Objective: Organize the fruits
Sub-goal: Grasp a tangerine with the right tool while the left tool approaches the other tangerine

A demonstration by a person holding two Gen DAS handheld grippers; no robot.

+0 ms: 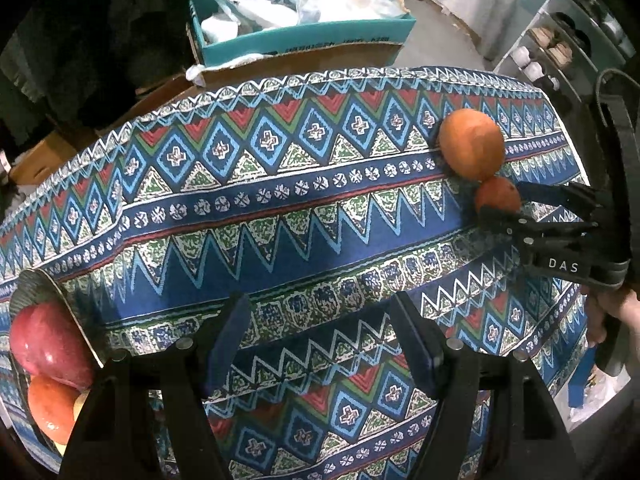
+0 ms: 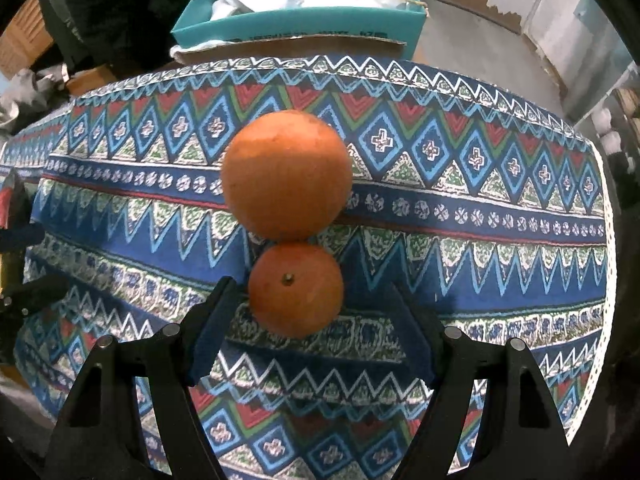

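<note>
Right wrist view: right gripper (image 2: 308,320) straddles the small orange (image 2: 295,290), pads apart, touching the big orange (image 2: 286,176) behind. Close squarely, lift straight, avoiding a nudge. Left gripper (image 1: 324,340) hangs half-open, empty, near the plate (image 1: 40,292).

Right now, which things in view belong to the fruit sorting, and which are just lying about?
Part of the job:
- small orange, between the open right gripper fingers
- large orange, touching it behind
- red apple and other fruit on the plate
- left gripper, open and empty

Just lying about:
- teal box of plastic bags
- patterned tablecloth
- shelf rack
</note>
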